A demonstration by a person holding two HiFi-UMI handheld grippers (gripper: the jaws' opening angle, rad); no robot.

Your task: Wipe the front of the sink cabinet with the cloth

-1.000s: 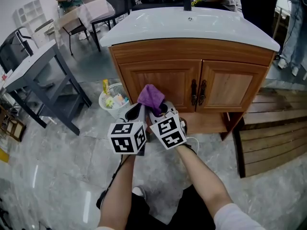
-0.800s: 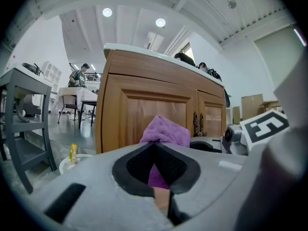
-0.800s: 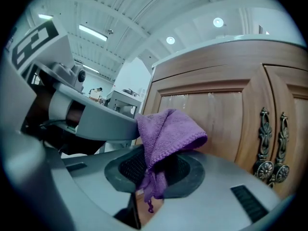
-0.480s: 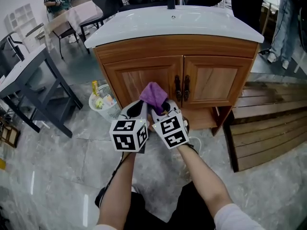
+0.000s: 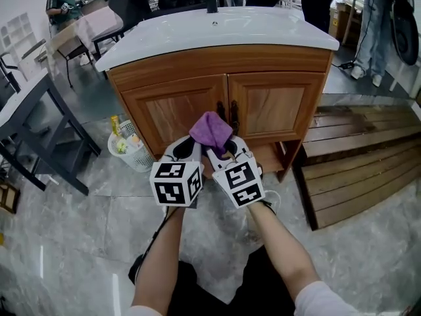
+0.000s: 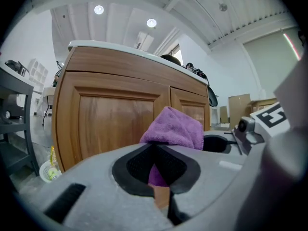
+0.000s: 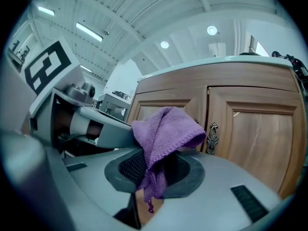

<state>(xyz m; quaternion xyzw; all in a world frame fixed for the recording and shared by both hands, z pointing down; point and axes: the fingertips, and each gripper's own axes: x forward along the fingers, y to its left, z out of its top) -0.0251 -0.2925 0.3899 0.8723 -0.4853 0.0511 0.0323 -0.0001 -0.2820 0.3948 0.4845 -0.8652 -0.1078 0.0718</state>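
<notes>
The wooden sink cabinet (image 5: 177,110) with a white top stands in front of me, its two doors shut. A purple cloth (image 5: 210,130) is bunched up between both grippers, just short of the door handles (image 5: 225,116). My left gripper (image 5: 189,151) is shut on the cloth's left side, and my right gripper (image 5: 223,151) is shut on its right side. In the left gripper view the cloth (image 6: 175,129) rises out of the left gripper (image 6: 159,174) before the left door (image 6: 106,119). In the right gripper view the cloth (image 7: 163,129) droops through the right gripper (image 7: 151,177), apart from the doors (image 7: 260,134).
A white basket (image 5: 127,149) holding bottles sits on the floor left of the cabinet. A wooden pallet (image 5: 358,170) lies to the right. A grey table (image 5: 26,104) stands at far left. People and chairs are behind the sink.
The cabinet has slid leftward in the head view, so the grippers and cloth now face the middle handles. Both grippers still hold the cloth together.
</notes>
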